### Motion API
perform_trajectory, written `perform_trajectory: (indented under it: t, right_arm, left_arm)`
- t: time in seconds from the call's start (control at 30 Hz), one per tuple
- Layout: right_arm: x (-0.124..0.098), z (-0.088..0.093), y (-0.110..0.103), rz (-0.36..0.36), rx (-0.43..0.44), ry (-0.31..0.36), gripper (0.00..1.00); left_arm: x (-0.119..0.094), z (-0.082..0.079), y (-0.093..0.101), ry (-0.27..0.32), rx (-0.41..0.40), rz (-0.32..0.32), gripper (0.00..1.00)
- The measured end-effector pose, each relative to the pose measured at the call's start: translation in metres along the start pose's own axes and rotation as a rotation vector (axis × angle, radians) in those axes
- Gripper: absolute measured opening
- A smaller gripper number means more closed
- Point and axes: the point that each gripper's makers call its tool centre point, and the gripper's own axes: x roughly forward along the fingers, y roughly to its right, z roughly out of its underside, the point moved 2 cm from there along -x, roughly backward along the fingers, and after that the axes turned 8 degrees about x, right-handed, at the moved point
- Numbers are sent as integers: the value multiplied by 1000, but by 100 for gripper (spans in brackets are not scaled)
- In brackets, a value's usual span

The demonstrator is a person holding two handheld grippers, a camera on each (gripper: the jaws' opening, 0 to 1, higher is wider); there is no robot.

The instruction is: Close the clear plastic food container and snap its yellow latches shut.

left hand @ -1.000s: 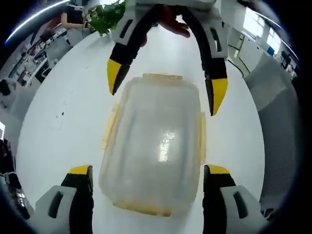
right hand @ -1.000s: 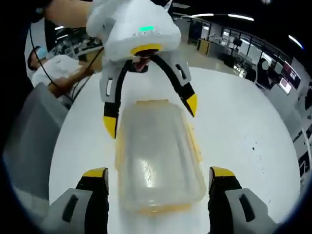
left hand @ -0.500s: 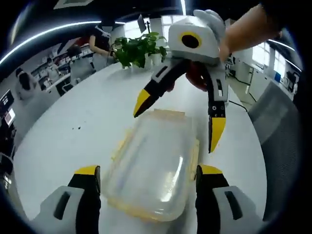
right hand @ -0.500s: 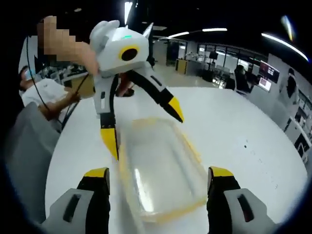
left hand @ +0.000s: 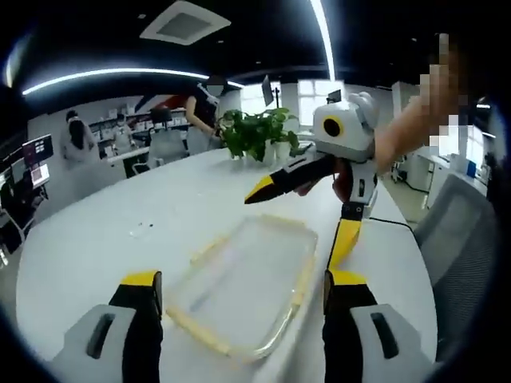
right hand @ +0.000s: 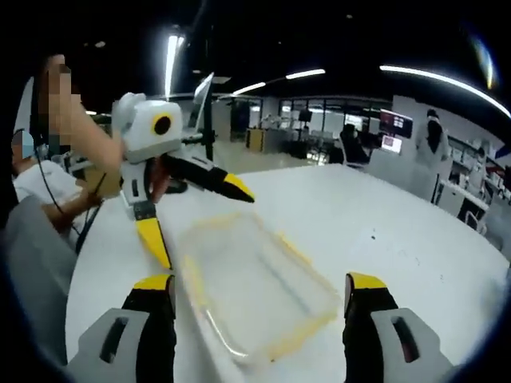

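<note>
In the left gripper view, the left tongs stand spread wide, their yellow-tipped jaws rising on either side of the clear plastic food container, which lies flat on the white bench between them and is touched by neither jaw. The container's lid looks to sit on top, with yellow latches showing along its rim; whether they are snapped down cannot be told. Beyond the container's far end the right tongs hang above the bench, jaws splayed apart and gripping nothing, held by a hand. A potted plant stands farther back on the bench, and people stand among desks at the left. In the right gripper view, the left tongs come in from the left, released and wide, above the container's far end. The right tongs straddle the near end, jaws well apart and empty. The bench stretches away to the right, with office desks and a person beyond.
</note>
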Motion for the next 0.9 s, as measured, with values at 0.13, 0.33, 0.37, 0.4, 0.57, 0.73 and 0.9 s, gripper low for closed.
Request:
perform_trajectory:
  t: [0.13, 0.33, 0.37, 0.4, 0.57, 0.73, 0.9]
  right_arm:
    - [-4, 6, 1, 45, -5, 2, 89]
    - [-8, 20, -2, 70, 52, -23, 91]
    - [-9, 29, -1, 79, 52, -60, 92]
    - [-9, 31, -3, 74, 53, -65, 92]
    - [-13, 49, -7, 71, 33, -142, 91]
    - [-14, 51, -11, 51, 29, -159, 90]
    - [-15, 52, -13, 47, 23, -183, 89]
  left_arm:
    - [-2, 1, 0, 12, -37, -40, 88]
    - [-1, 14, 4, -41, -10, -65, 88]
    - [-1, 18, 5, -63, -16, -66, 88]
    - [0, 22, 5, -79, -22, -71, 88]
    - [-5, 31, 6, -118, -62, -99, 86]
    - [-7, 41, 6, -176, -52, -93, 84]
    - [-10, 42, 9, -191, -49, -88, 84]
